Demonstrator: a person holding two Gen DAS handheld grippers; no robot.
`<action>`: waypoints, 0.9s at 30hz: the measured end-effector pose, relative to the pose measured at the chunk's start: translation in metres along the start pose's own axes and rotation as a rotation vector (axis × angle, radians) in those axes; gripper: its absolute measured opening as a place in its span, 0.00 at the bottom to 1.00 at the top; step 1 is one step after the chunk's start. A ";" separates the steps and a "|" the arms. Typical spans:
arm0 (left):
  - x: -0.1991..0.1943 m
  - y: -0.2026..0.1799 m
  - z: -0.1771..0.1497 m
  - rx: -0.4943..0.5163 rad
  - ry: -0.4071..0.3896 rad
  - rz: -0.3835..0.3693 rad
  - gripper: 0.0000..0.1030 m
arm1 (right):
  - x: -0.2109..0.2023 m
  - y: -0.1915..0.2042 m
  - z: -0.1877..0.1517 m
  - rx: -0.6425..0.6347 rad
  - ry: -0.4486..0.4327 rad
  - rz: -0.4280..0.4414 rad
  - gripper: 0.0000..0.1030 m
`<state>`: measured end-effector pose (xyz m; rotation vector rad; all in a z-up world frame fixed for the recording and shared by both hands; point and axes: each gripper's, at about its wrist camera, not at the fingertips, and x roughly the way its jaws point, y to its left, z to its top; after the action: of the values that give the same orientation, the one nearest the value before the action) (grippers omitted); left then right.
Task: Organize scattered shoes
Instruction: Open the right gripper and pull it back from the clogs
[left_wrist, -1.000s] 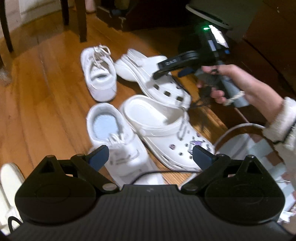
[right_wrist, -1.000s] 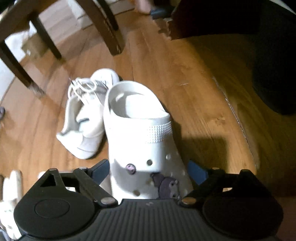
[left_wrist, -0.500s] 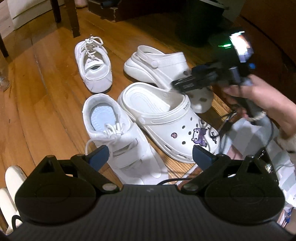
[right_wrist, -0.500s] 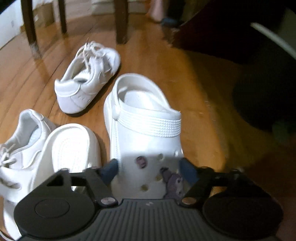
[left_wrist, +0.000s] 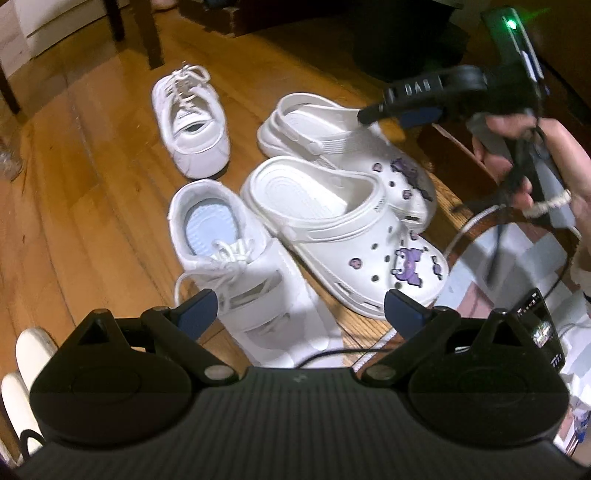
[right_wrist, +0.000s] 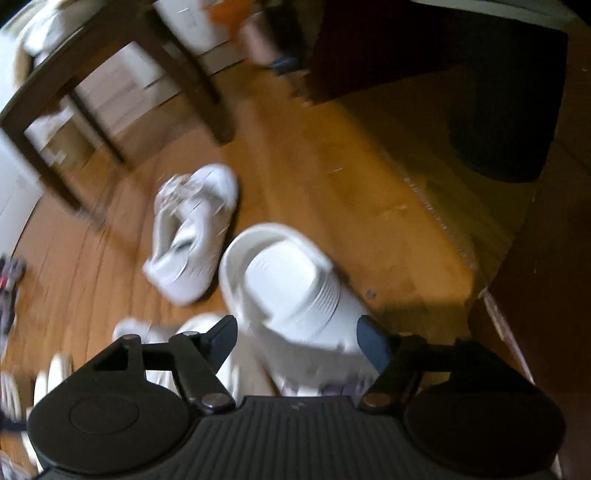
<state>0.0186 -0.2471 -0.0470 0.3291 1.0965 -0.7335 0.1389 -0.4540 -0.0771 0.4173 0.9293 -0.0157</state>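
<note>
On the wooden floor (left_wrist: 74, 206) two white foam clogs with purple charms, the far clog (left_wrist: 343, 147) and the near clog (left_wrist: 343, 236), lie side by side and touching, while the two white lace-up sneakers (left_wrist: 192, 125) lie apart, toes opposed. The right hand-held gripper (left_wrist: 364, 117), jaws apart, hovers above the far clog without holding it; the left hand-held gripper (left_wrist: 299, 314) is wide and empty over the nearer sneaker (left_wrist: 243, 273). I judge pairing the sneakers remains, which calls for turning one; no container shows.

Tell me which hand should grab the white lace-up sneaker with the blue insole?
Left: the left gripper hangs open over that white sneaker; the right gripper is at the far white rubber clog.
</note>
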 end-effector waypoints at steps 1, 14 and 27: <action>0.000 0.002 0.000 -0.010 0.002 0.002 0.95 | 0.001 0.000 0.000 0.002 0.000 -0.011 0.78; 0.000 0.028 -0.002 -0.114 -0.003 0.046 0.95 | 0.015 0.000 0.001 0.031 -0.003 -0.148 0.17; -0.023 0.086 -0.007 -0.343 -0.106 0.143 0.95 | -0.062 0.052 -0.031 0.184 -0.126 0.004 0.63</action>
<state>0.0659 -0.1721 -0.0387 0.0739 1.0647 -0.4213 0.0870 -0.4048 -0.0268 0.5821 0.8052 -0.1231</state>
